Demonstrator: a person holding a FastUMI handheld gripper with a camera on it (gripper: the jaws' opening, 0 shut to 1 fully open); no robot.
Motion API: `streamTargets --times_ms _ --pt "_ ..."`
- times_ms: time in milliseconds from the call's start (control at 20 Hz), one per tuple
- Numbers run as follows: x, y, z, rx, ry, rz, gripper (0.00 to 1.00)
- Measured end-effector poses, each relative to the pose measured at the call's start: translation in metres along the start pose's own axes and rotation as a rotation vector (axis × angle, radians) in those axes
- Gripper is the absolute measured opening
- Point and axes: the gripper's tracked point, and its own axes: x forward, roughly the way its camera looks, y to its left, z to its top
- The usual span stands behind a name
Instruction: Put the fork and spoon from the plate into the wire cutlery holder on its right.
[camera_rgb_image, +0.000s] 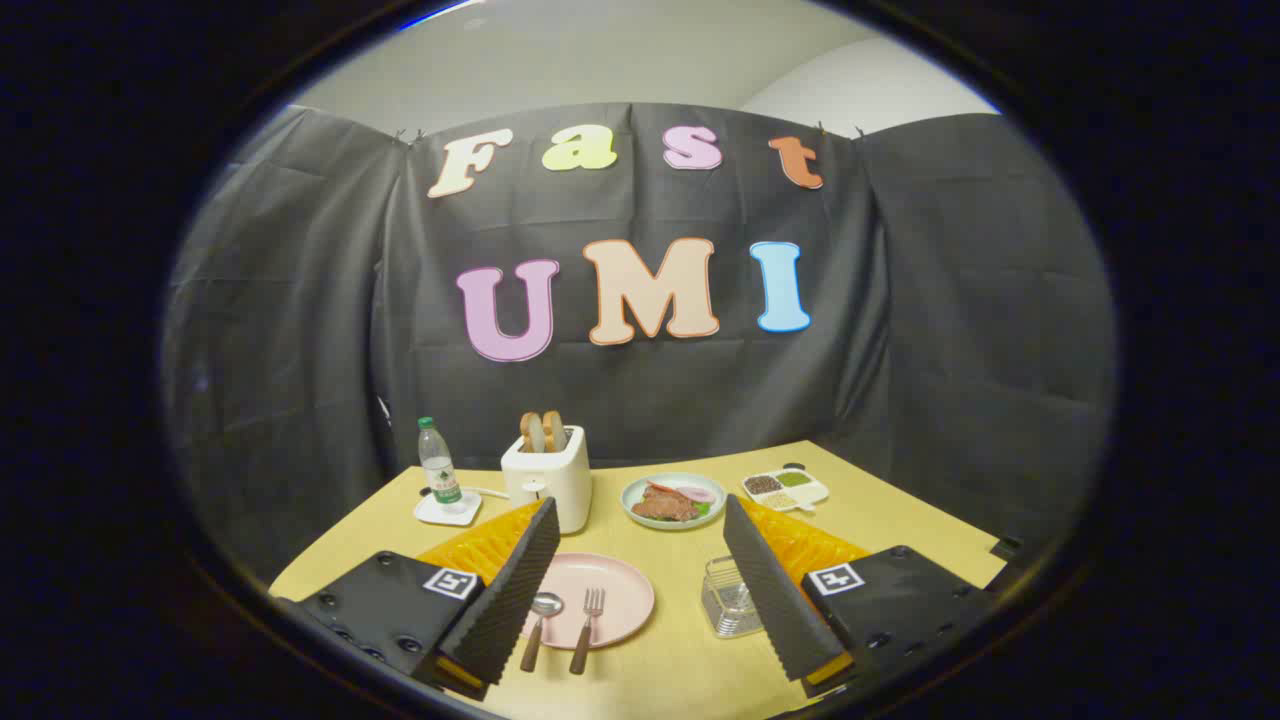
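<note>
Pink plate (610, 590) carries spoon (540, 625) and fork (588, 625); the wide-open, empty hand-held gripper (640, 590) partly hides the wire cutlery holder (728, 598).

A staged recording booth dressed as a breakfast table: black cloth wall (640, 380) hangs behind a yellow table (900, 520), where a toaster (547, 482) stands beside a plated meal (672, 500) and water bottle (438, 468).
</note>
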Motion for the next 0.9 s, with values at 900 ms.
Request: streamTargets --times_ms 900 --pt "0.008 0.0 -0.021 0.012 0.062 0.001 1.0"
